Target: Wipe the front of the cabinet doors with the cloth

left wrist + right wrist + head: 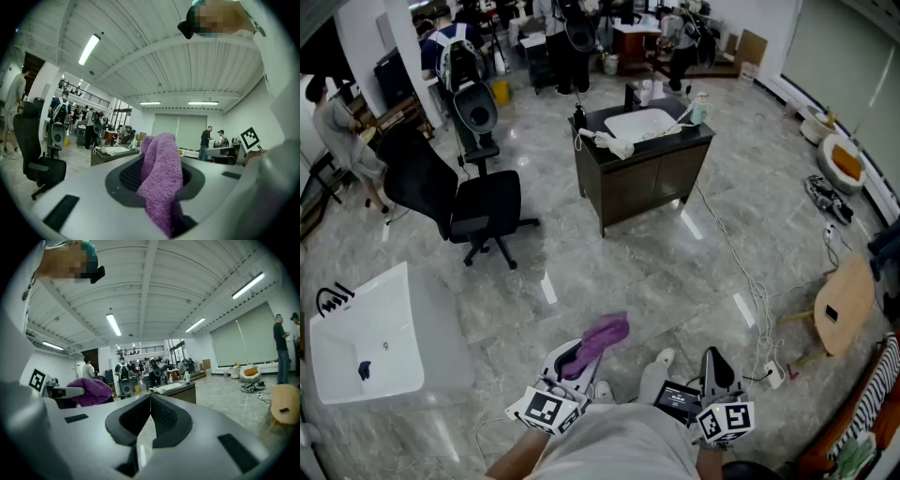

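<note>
**Left gripper** (pixel 570 367): jaws pinching the purple cloth (pixel 602 337). The left gripper view shows the cloth caught along a fold, one end bunched above the jaws and a tail hanging below.

**Right gripper** (pixel 717 366): jaws pressed together with nothing between them. It is held low, close to the person's body.

**Cabinet** (pixel 619 192): dark, with a white basin (pixel 639 122) on top. Its doors (pixel 661 180) face the person. It is well apart from both grippers, across open floor (pixel 628 272).

**Near the route:** an office chair (pixel 478 211) stands to the left. A cable (pixel 739 267) trails from the cabinet's right corner toward the right.

**Step in hand (judged):** the approach. No wiping has begun, and the task is barely started.

**Handling notes (judged):**
- Walk up between the chair and the cable.
- The cloth is narrow and bunched as gripped, so only the part standing out past the jaws would wipe. Present that pad flat to the door and keep the hard jaw tips off the panel.
- Work each door in overlapping strokes from top to bottom.
- Keep the grip firm, since drag on the door could pull the fold out.
- The right gripper could steady a door if it swings.
</note>
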`<action>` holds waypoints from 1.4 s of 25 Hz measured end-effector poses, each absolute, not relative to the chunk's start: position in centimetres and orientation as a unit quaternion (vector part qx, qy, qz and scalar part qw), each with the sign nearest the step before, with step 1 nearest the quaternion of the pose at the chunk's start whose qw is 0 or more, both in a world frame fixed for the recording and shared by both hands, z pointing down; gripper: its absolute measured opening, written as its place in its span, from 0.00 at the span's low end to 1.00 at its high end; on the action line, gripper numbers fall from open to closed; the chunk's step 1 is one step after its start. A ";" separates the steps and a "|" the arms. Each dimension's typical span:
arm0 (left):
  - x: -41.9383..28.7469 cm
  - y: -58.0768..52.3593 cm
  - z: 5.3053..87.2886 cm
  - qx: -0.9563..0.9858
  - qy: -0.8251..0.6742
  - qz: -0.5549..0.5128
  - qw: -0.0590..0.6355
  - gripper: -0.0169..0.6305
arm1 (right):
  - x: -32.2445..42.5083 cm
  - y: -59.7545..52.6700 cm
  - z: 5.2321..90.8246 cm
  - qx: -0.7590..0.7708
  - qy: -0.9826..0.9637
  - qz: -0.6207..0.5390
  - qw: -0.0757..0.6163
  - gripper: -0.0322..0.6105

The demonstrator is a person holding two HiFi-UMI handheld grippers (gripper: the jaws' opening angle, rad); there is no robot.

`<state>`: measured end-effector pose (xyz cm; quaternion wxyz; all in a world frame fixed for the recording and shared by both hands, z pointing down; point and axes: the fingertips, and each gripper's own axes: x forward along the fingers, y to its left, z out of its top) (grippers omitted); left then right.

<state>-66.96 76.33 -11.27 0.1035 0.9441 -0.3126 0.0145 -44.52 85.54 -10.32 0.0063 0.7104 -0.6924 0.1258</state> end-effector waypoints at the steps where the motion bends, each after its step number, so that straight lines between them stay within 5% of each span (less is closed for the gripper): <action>1: -67.1 75.9 -11.3 0.944 -0.313 0.010 0.106 0.19 | -44.5 85.3 -10.2 0.710 -0.692 0.129 -0.004 0.09; 9: -66.1 75.6 -11.4 0.940 -0.316 -0.006 0.130 0.19 | -43.9 85.9 -11.4 0.712 -0.693 0.113 -0.008 0.09; 35: -43.0 77.0 -11.2 0.956 -0.267 0.022 0.122 0.19 | -24.1 89.9 -8.7 0.745 -0.648 0.155 -0.025 0.09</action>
